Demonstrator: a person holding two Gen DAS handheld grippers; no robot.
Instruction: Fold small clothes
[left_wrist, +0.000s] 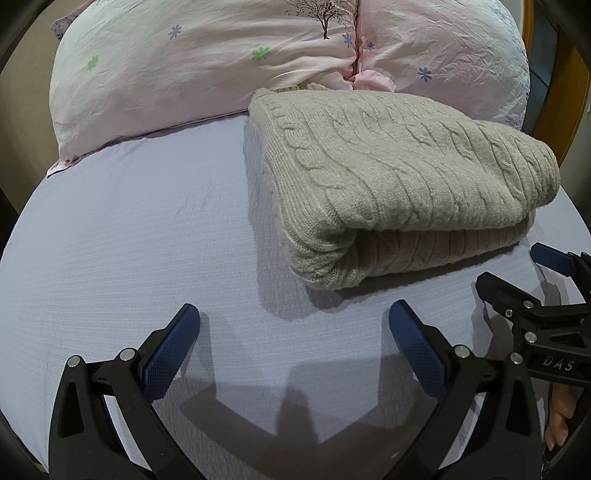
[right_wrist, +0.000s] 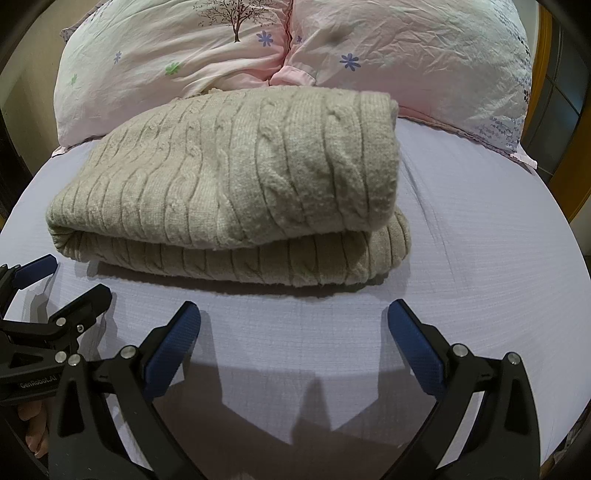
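Observation:
A beige cable-knit sweater (left_wrist: 399, 173) lies folded in a thick bundle on the pale lilac bed sheet (left_wrist: 129, 229). It also shows in the right wrist view (right_wrist: 236, 184), straight ahead. My left gripper (left_wrist: 294, 317) is open and empty, just short of the sweater's near left corner. My right gripper (right_wrist: 294, 317) is open and empty, a little in front of the sweater's near edge. Each gripper shows in the other's view: the right gripper (left_wrist: 513, 269) at the right edge, the left gripper (right_wrist: 70, 277) at the left edge.
Two pink floral pillows (left_wrist: 207, 55) (right_wrist: 406, 55) lean behind the sweater at the head of the bed. A wooden bed frame (left_wrist: 576, 96) shows at the far right. Bare sheet (right_wrist: 480, 229) lies to the right of the sweater.

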